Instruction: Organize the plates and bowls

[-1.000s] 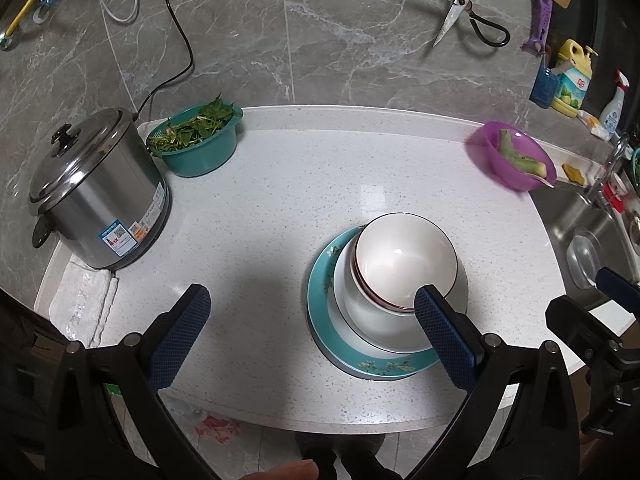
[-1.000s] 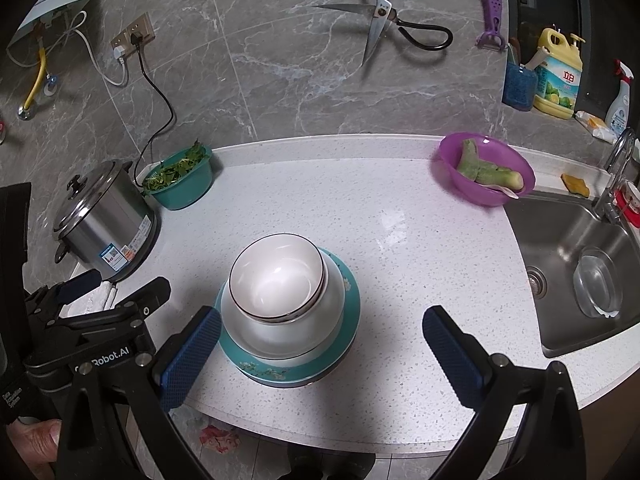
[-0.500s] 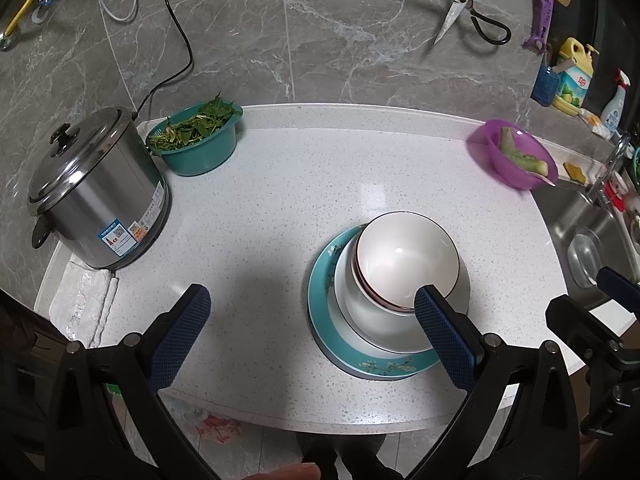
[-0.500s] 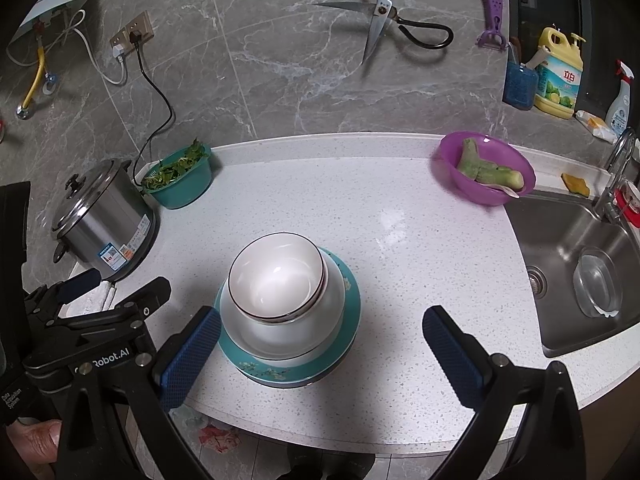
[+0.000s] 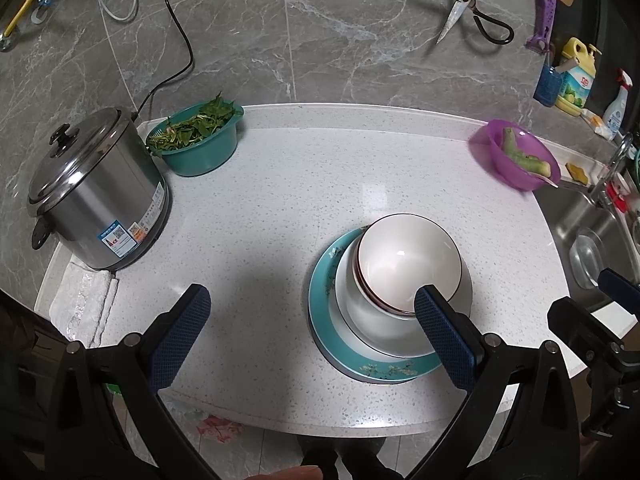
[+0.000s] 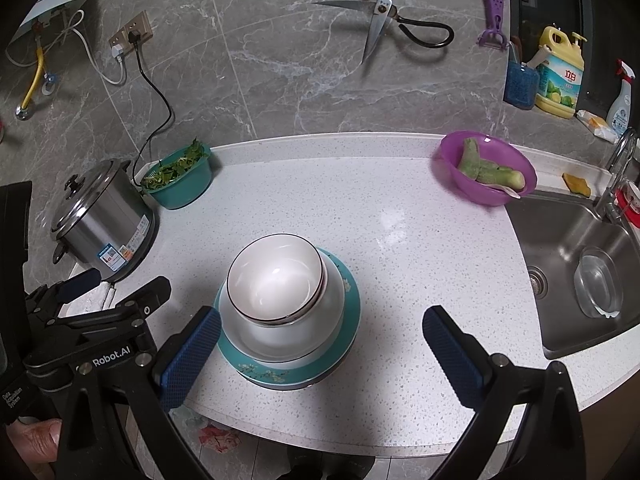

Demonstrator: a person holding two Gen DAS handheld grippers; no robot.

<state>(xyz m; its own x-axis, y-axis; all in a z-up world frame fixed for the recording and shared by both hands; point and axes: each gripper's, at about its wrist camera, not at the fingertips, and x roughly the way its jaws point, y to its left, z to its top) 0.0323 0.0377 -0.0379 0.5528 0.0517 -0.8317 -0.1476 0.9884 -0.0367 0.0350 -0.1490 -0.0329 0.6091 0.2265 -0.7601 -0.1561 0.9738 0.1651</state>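
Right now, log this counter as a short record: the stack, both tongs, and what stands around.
stack: white bowls nested on a white plate, all on a teal plate, near the front of the counter
left tongs: open, empty, its right finger in front of the stack
right tongs: open, empty, its left finger beside the teal plate
left side: steel cooker, green basin of greens
right side: purple basin, sink

Home kitchen, seemingly: sink (image 6: pixel 576 256), rice cooker (image 6: pixel 102 224) (plugged in), countertop (image 6: pixel 320 200).
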